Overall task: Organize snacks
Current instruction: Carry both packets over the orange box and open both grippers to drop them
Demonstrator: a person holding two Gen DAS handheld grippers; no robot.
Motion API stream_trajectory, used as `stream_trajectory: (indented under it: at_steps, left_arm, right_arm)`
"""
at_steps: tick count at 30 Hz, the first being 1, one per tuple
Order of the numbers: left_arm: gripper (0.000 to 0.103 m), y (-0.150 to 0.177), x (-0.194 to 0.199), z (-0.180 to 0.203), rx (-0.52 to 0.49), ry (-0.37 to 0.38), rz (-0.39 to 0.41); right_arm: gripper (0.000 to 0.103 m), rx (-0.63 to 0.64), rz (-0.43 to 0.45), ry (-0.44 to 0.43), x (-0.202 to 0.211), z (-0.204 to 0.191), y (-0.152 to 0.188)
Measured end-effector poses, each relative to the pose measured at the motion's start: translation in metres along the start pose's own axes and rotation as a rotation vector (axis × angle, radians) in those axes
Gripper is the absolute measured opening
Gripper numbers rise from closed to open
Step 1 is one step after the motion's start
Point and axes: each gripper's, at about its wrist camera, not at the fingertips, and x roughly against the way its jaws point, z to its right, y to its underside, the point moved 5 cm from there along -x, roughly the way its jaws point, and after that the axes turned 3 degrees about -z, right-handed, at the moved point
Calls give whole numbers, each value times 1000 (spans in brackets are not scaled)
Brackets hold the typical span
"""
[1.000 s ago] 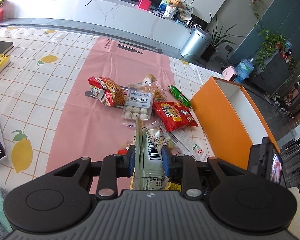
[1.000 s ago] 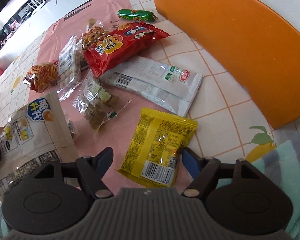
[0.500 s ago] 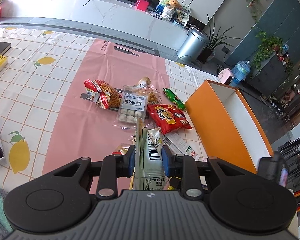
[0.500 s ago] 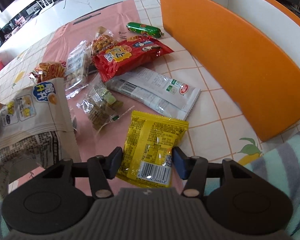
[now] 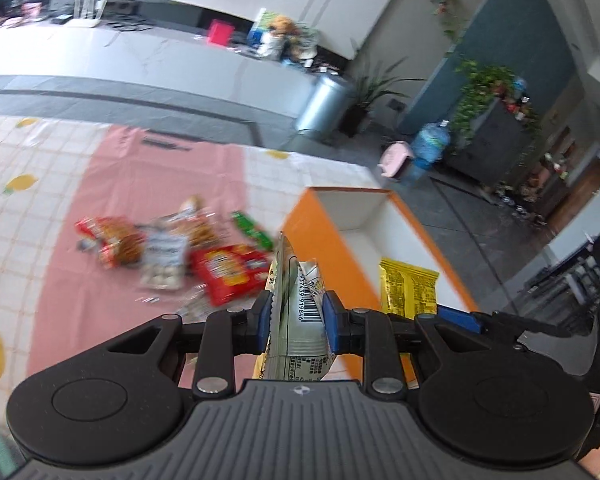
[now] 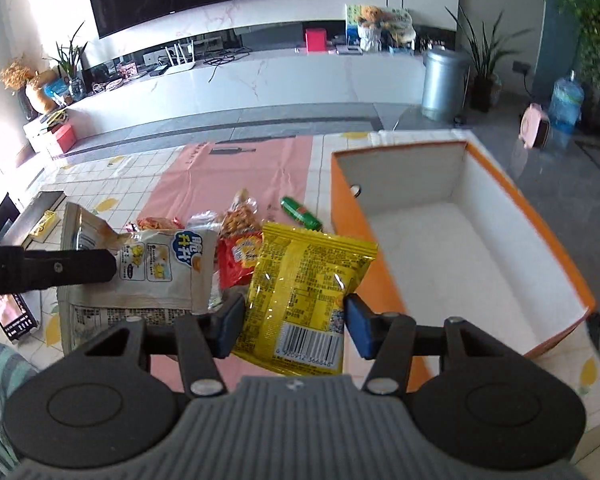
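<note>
My left gripper (image 5: 296, 316) is shut on a white and silver snack bag (image 5: 302, 304), held edge-on above the table. In the right wrist view the same bag (image 6: 148, 268) hangs at the left, with a black finger (image 6: 60, 270) of the left gripper across it. The right gripper (image 6: 294, 322) is shut on a yellow packet (image 6: 304, 292), which is lifted clear of the table beside the near-left corner of the orange box (image 6: 540, 220). The box's inside is white with nothing in it. From the left wrist, the yellow packet (image 5: 408, 292) shows against the box (image 5: 332, 248).
On the pink mat (image 6: 228, 184) lie a red packet (image 6: 236, 256), a green sausage stick (image 6: 300, 212), an orange crisps bag (image 5: 112, 236) and a clear pack of white balls (image 5: 162, 256). A phone (image 6: 14, 316) lies on the table's left edge.
The right gripper has closed on the yellow packet and lifted it off the table, up to the box. My left gripper has risen and swung right with the white bag.
</note>
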Motion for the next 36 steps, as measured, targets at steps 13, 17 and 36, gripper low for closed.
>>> stream_trajectory:
  at_steps: [13, 17, 36]
  left_arm:
    - [30, -50, -114, 104, -129, 70, -92]
    - [29, -63, -160, 102, -130, 37, -142]
    - [30, -50, -268, 88, -257, -79, -358]
  right_arm:
    - [53, 163, -171, 17, -46, 134, -30]
    - [53, 204, -233, 15, -86, 152, -42]
    - [53, 253, -477, -23, -216, 168, -21]
